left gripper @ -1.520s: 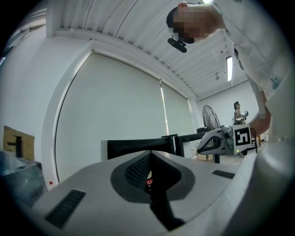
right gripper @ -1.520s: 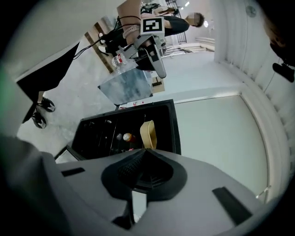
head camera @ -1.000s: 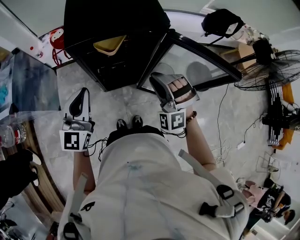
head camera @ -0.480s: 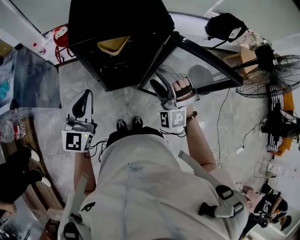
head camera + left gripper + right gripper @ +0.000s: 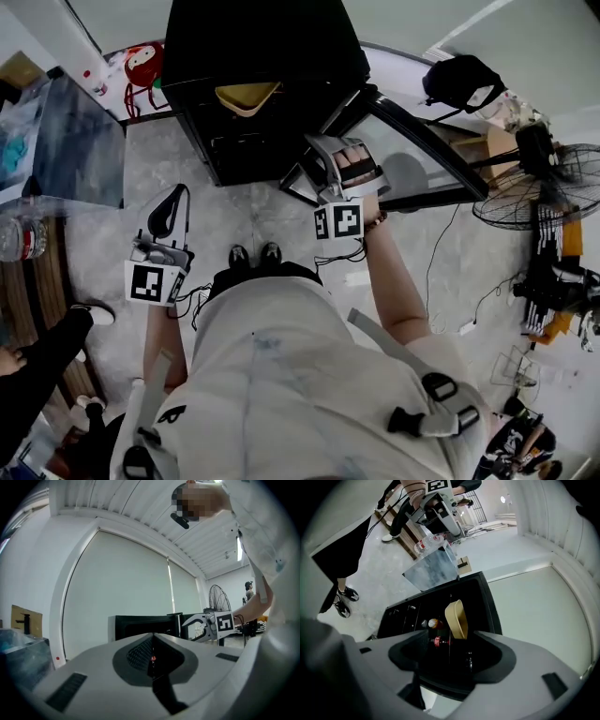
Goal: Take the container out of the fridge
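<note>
From the head view, the tan container (image 5: 246,97) sits on a shelf inside the open black fridge (image 5: 262,47). The right claw (image 5: 335,155) hangs near the fridge's open front, and the left claw (image 5: 172,202) is off to the side.

In the left gripper view, the claw is clenched on nothing.

In the right gripper view, the claw is released, with nothing between its jaws and the container beyond them.

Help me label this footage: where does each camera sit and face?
Head view: on the person's head, steeply down onto the open fridge; torso, arms, shoes, left gripper, right gripper show.
Left gripper view: on that gripper, across the room toward a window blind; shut jaws, the person's shirt show.
Right gripper view: on that gripper, into the fridge at the tan container; open jaws show.
Shared: both gripper views catch the fridge and each other's gripper.
</note>
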